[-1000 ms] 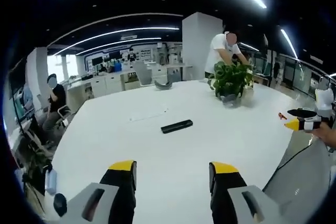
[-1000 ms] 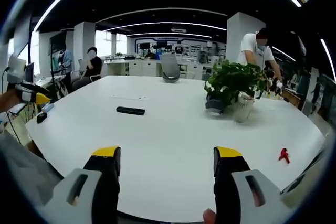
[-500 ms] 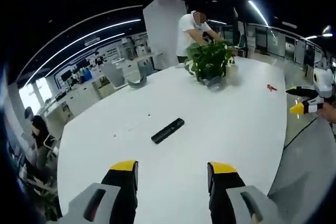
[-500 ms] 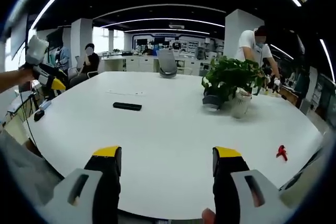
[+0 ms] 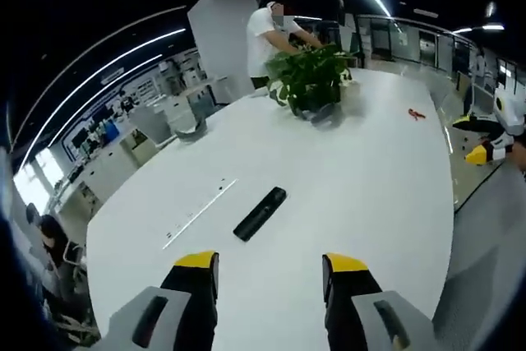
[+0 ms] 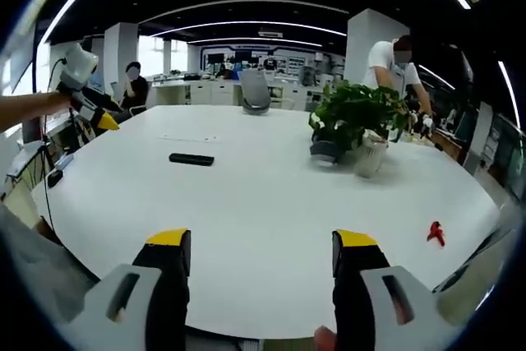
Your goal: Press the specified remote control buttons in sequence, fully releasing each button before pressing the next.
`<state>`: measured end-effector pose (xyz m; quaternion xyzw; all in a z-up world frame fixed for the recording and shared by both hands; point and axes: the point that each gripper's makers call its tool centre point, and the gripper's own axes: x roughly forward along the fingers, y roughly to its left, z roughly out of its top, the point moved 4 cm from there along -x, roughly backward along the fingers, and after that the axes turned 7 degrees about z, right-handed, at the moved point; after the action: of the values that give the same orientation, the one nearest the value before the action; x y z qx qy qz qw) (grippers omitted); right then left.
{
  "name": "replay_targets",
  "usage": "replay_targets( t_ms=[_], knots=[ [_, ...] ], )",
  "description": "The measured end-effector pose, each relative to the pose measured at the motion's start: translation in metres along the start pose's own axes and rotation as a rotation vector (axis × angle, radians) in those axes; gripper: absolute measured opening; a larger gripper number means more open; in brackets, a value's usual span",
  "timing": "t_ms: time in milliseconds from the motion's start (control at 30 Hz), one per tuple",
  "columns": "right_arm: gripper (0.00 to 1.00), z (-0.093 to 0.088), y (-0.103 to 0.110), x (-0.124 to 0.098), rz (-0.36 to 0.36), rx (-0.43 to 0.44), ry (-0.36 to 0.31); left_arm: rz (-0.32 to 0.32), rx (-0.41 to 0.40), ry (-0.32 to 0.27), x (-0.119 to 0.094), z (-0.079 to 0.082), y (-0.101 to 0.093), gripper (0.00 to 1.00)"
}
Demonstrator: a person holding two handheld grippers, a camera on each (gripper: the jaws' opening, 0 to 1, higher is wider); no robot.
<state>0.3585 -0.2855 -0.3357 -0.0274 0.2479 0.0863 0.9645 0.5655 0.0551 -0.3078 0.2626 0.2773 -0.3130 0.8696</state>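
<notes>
Remote (image 5: 260, 213) lies mid-frame on my white table (image 5: 370, 170), just ahead of my left gripper (image 5: 267, 273); left and right gripper (image 6: 261, 260) jaws both stand apart, holding nothing.

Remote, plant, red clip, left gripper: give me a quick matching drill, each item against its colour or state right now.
Items:
1. remote
2. plant
3. red clip
4. left gripper

Descriptions:
A. open, above the table
B. small, near the table's edge
C. black, flat on the white table
D. green, leafy, in pots

Pairs: 1-C, 2-D, 3-B, 4-A
</notes>
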Motion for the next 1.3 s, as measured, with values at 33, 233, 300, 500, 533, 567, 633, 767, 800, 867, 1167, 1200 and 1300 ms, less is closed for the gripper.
replay_targets(
  t_ms=[33,233,300,500,533,567,633,767,800,867,1167,1200,1300],
  knots=[
    [0.72,-0.001,-0.001,0.0,-0.002,0.002,0.003,-0.004,0.005,0.002,0.003,0.0,0.001,0.52],
    [0.71,-0.003,-0.001,0.001,-0.008,0.001,0.02,-0.029,0.055,0.018,0.021,0.004,0.006,0.5],
    [0.71,-0.003,-0.001,0.002,-0.007,-0.002,0.027,-0.038,0.065,0.025,0.026,0.005,0.008,0.5],
    [0.7,-0.005,0.0,0.003,-0.01,-0.014,0.043,-0.065,0.13,0.041,0.048,0.008,0.015,0.48],
    [0.7,-0.006,0.0,0.003,-0.011,-0.014,0.046,-0.068,0.135,0.045,0.054,0.009,0.018,0.48],
    [0.7,-0.006,-0.001,0.003,-0.011,-0.013,0.051,-0.08,0.14,0.043,0.058,0.009,0.019,0.48],
    [0.7,-0.007,-0.001,0.004,-0.013,-0.013,0.058,-0.097,0.146,0.055,0.067,0.009,0.021,0.48],
    [0.69,-0.009,-0.001,0.005,-0.017,-0.014,0.072,-0.116,0.184,0.075,0.087,0.01,0.026,0.47],
    [0.69,-0.01,-0.002,0.005,-0.018,-0.012,0.073,-0.122,0.19,0.078,0.09,0.011,0.027,0.46],
    [0.68,-0.011,-0.002,0.005,-0.02,-0.01,0.078,-0.137,0.208,0.083,0.102,0.013,0.028,0.45],
    [0.66,-0.014,-0.002,0.007,-0.026,-0.021,0.111,-0.208,0.293,0.097,0.148,0.014,0.03,0.4],
    [0.66,-0.014,-0.002,0.007,-0.027,-0.02,0.114,-0.216,0.296,0.101,0.152,0.014,0.03,0.4],
    [0.65,-0.016,-0.003,0.007,-0.032,-0.009,0.122,-0.236,0.329,0.133,0.164,0.008,0.029,0.4]
  ],
)
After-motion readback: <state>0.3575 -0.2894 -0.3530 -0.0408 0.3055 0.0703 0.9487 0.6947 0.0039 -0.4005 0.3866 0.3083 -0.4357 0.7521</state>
